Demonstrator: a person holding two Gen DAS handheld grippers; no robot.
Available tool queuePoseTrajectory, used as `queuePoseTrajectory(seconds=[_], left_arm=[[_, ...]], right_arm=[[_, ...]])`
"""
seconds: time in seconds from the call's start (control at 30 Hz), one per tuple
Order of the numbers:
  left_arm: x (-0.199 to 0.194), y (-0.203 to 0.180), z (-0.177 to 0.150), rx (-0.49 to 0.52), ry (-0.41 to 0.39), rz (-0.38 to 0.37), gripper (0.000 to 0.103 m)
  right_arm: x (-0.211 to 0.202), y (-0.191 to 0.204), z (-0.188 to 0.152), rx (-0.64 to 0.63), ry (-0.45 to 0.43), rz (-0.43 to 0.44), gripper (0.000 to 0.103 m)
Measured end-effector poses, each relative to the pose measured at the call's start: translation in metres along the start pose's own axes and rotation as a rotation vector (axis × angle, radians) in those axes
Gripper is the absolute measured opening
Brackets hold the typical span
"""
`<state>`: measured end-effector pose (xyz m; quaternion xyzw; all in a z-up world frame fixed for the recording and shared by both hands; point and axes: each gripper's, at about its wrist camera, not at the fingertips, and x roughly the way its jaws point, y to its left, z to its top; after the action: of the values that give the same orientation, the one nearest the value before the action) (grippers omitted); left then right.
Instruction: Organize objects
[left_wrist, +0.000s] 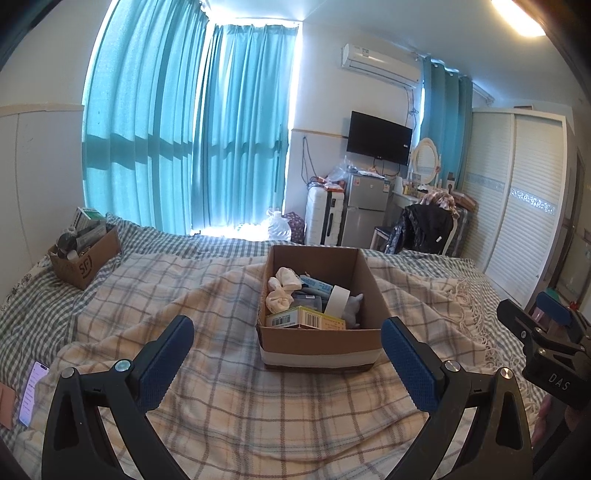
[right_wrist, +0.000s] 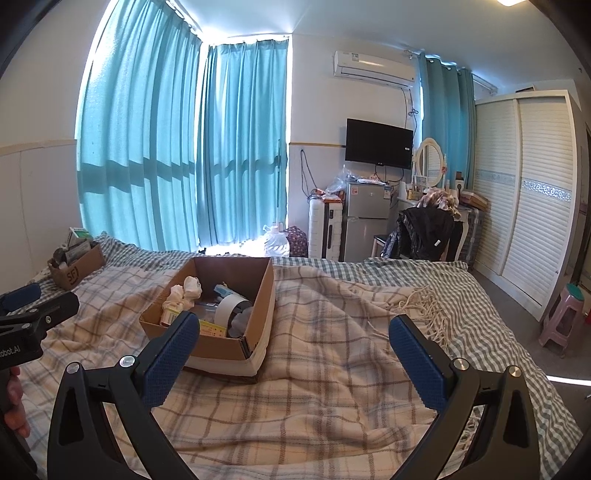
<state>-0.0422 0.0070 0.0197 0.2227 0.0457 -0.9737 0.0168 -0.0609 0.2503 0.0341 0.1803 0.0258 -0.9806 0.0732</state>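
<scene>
An open cardboard box (left_wrist: 317, 341) stands on the plaid blanket on the bed, straight ahead of my left gripper (left_wrist: 288, 354). It holds rolled white socks (left_wrist: 282, 290), a white tape roll (left_wrist: 338, 301), a barcoded yellow-green carton (left_wrist: 299, 317) and a blue packet (left_wrist: 316, 285). The left gripper is open and empty, just short of the box's near wall. In the right wrist view the box (right_wrist: 221, 349) lies left of centre. My right gripper (right_wrist: 295, 350) is open and empty over the blanket, to the right of the box.
A second cardboard box (left_wrist: 86, 256) full of items sits at the far left of the bed. A phone (left_wrist: 31, 393) lies at the bed's left edge. A fridge (left_wrist: 365, 210), chair with clothes (left_wrist: 424, 229), wardrobe (right_wrist: 524, 199) and pink stool (right_wrist: 563, 319) stand beyond.
</scene>
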Motion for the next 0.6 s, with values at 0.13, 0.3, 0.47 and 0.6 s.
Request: queuePoseTrajectory(seconds=[0.13, 0.3, 0.47, 0.6], left_arm=[[0.0023, -0.0012, -0.0020, 0.019, 0.002, 0.003, 0.103], [0.0042, 0.0020, -0.0035, 0.001, 0.010, 0.000, 0.103], [0.0040, 0.0022, -0.0028, 0.006, 0.007, 0.007, 0.103], [0.0043, 0.0026, -0.0034, 0.009, 0.007, 0.012, 0.103]], right_arm=[[0.0007, 0.0033, 0.0001, -0.010, 0.004, 0.004, 0.103], [0.0011, 0.0057, 0.0000, -0.008, 0.003, 0.011, 0.103], [0.0023, 0.0077, -0.0004, -0.013, 0.007, 0.011, 0.103], [0.0027, 0.0077, -0.0008, -0.011, 0.006, 0.012, 0.103]])
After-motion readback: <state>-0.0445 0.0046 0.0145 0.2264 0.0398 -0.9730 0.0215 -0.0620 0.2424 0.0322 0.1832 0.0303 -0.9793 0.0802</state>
